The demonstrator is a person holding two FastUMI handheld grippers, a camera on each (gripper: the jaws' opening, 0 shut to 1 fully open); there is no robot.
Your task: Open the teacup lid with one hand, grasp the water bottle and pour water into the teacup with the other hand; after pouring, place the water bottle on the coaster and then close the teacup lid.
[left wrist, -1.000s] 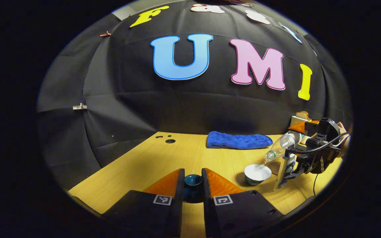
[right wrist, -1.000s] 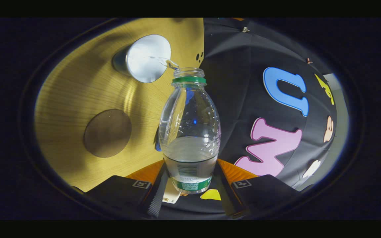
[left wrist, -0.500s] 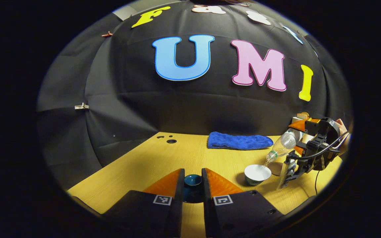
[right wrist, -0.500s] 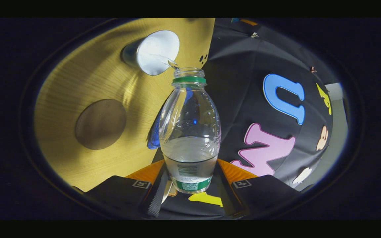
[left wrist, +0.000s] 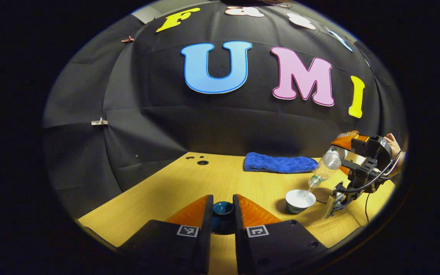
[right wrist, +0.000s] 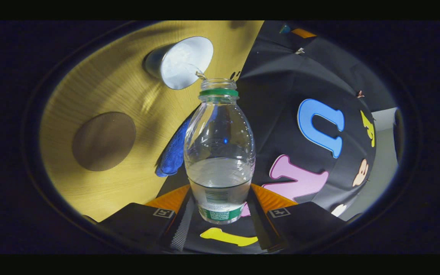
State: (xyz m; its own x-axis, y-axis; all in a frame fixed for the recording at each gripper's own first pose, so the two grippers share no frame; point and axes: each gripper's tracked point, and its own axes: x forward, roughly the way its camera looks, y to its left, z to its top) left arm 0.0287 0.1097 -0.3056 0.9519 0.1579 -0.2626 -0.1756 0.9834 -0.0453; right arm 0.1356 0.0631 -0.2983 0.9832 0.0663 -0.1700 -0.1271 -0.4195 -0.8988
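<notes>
Over the teacup (right wrist: 183, 61), right gripper (right wrist: 220, 214) clamps the water bottle (right wrist: 219, 152), now tipped steeper, water pouring. Left gripper (left wrist: 222, 214) stays clamped on the lid (left wrist: 222, 209). Pouring continues.

Clear glossy plastic bottle (right wrist: 219, 152); matt wood-grain table (left wrist: 220, 183); fuzzy cloth (left wrist: 280, 163).

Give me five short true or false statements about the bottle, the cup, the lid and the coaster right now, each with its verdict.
1. The right claw grips the clear plastic water bottle. True.
2. The bottle is capped. False: its mouth is open and water runs out.
3. Water is going into the white-lined teacup. True.
4. The dark teal teacup lid sits on the teacup. False: the left claw holds it, apart from the cup.
5. The bottle stands on the round brown coaster. False: the coaster is bare.
</notes>
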